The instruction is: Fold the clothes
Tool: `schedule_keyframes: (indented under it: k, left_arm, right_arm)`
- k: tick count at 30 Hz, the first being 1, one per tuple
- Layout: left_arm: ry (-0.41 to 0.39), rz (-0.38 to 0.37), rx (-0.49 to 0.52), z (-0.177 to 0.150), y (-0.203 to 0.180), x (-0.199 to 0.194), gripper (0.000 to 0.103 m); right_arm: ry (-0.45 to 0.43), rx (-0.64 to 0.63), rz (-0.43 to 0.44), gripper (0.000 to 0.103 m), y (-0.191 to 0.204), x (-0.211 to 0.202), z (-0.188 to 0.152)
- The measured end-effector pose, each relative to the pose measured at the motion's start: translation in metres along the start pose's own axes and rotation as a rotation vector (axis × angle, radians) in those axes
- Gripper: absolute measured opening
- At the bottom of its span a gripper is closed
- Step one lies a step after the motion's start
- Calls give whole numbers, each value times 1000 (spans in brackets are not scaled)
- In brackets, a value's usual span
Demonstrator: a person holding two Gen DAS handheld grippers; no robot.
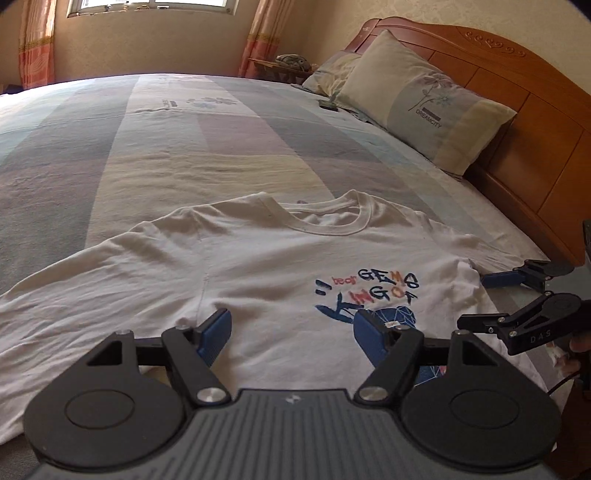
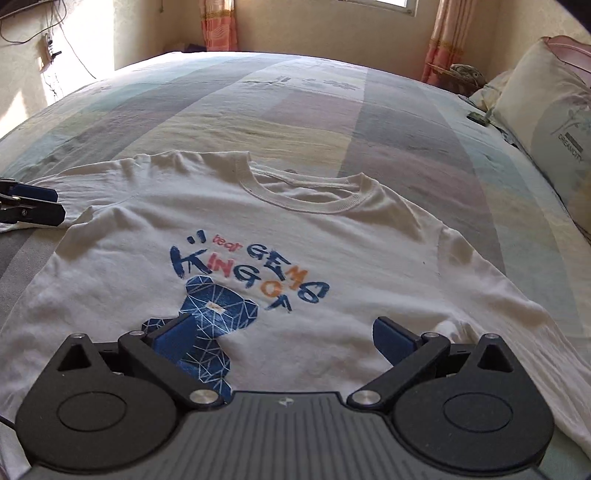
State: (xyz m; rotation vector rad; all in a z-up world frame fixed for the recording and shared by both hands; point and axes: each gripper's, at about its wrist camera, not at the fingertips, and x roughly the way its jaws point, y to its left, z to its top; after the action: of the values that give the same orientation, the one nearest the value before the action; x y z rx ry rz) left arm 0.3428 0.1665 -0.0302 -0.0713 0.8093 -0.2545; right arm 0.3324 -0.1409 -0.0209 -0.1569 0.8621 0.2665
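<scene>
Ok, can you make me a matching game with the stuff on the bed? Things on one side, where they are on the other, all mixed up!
Things:
1. white T-shirt
2. blue bear print
3. pillow
4. curtain

Places:
A. leaning on the wooden headboard
B. hanging by the window
C. spread flat on the striped bedsheet
D. on the shirt's chest, under the words

Pairs: 1-C, 2-D, 3-A, 4-B

Bed point(image 1: 155, 147): striped sheet ahead of my jaws.
T-shirt point(image 2: 332, 236): flat beneath them.
Pillows point(image 1: 424, 99): far right.
</scene>
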Motion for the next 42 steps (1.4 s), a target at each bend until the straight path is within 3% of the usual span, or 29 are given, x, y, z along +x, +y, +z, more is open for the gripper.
schedule_keyframes:
  k: [5,6,7,9,12,15,17,19,23,31,35,38,42]
  left_arm:
    - [31,-74,40,7,-36,40,74]
    - [40,-68,42,7,-40,47,74]
    - [54,-11,29,2,-31,49,74]
    - [74,22,2,-7,-14,41,63]
    - [89,55,19,-14,-21,10,76]
    - [69,87,123,-21,-46,-19,77]
    - [52,53,137,-24,-63,-27,79]
    - [38,25,152,-28,-79,-34,81]
    - [50,57,199,-56,-104,-37,81]
    - [64,75,172,-139,-104,-60,81]
    - [-10,83,119,-163,-103,-88,82]
    - [-123,68,139,-175,-118,-115,82]
    - [-194,-30,135,-196,-144,-133,82]
  right_arm:
    - [-32,132,3,103,-38,-9,-34]
    - [-45,144,17,103,-42,-10,-38]
    - [-57,156,33,103,-45,-10,-42]
    - [-59,160,47,103,-51,-10,-48]
    - [-13,157,29,103,-64,-6,-60]
    - [8,194,22,103,-82,-10,-73]
    - [-12,210,41,103,-86,-18,-73]
    - [-47,200,83,103,-82,-23,-68]
    - [-85,133,153,103,-53,-21,-61]
    - [-87,22,141,103,-5,-48,-116]
    - [-142,10,69,103,-1,-74,-156]
    - [-184,1,15,103,2,-95,-186]
    - [-300,-39,111,103,22,-128,-205]
